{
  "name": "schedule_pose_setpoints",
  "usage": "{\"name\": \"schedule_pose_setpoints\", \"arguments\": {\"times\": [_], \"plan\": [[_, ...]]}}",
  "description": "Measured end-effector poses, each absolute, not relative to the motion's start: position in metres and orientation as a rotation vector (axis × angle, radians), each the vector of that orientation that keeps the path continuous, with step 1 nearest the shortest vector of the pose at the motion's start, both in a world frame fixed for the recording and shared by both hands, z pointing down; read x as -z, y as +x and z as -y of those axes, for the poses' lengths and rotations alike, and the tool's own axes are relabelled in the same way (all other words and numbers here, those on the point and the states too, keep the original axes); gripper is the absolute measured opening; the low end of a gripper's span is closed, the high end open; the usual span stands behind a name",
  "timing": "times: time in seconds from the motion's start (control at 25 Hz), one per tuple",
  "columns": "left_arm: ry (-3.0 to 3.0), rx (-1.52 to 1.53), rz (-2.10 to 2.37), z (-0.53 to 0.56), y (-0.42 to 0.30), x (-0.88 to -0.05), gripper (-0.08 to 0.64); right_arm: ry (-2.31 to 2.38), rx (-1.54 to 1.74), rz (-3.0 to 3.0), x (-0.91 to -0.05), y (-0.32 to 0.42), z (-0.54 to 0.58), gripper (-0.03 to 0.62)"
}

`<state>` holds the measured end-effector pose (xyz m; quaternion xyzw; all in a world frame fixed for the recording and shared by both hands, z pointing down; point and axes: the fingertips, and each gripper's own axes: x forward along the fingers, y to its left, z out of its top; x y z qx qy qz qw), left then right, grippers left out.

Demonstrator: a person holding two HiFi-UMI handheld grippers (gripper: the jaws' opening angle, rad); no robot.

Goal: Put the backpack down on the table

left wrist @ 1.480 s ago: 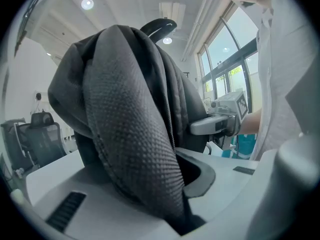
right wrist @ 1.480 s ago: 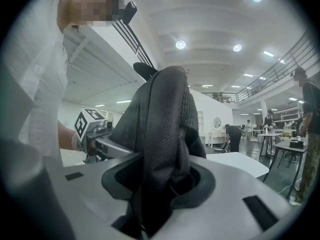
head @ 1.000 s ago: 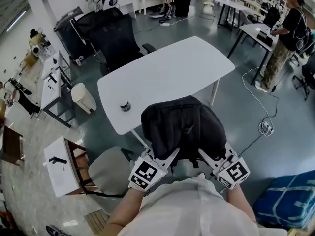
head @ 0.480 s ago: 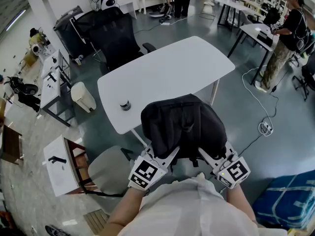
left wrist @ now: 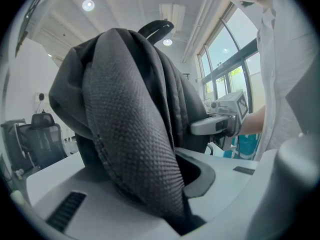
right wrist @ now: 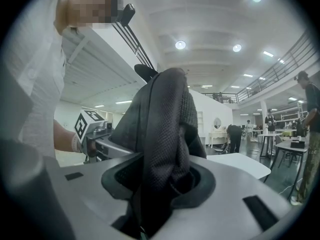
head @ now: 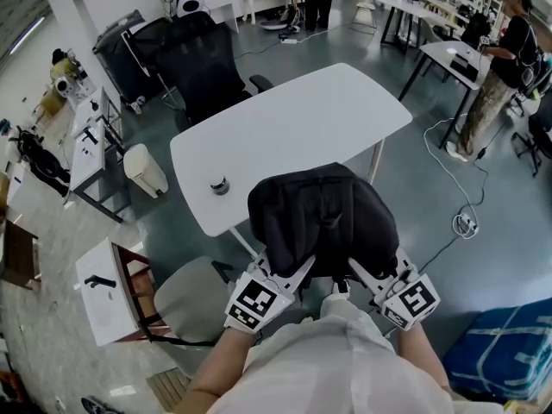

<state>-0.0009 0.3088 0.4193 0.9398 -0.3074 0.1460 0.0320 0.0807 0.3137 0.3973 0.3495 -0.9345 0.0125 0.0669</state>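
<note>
Pack [head: 321,222] hangs at lower centre of frame, off the table [head: 293,119], held w/ both claws. L claw [head: 291,276] is clenched on a fold of its mesh fabric at the lower-left side, R claw [head: 362,274] on a fold at lower right. Both claws sit on the pack's near side, so the pack lies straight up-frame of them, toward the table in mid-frame. Pack's far part overlaps the table's near edge in the head view; can't tell if it's above the top or short of it. Grip is even, neither hand nearer. Likely next move: up-frame, then down onto bare top, right of the small dark tin [head: 220,185].
</note>
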Motion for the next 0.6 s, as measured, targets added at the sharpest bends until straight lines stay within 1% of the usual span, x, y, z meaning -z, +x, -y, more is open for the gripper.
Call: {"name": "schedule_pose_setpoints", "arguments": {"times": [0.24,0.6], "plan": [[2.890,-0.455,0.960,-0.287,0.003,-0.419,0.089,1.041,-0.047,2.829,-0.397,0.085,-0.290,0.167],[2.866,-0.466,1.009,-0.224,0.011,-0.417,0.089,0.974,-0.051,2.857,-0.396,0.093,-0.224,0.167]]}}
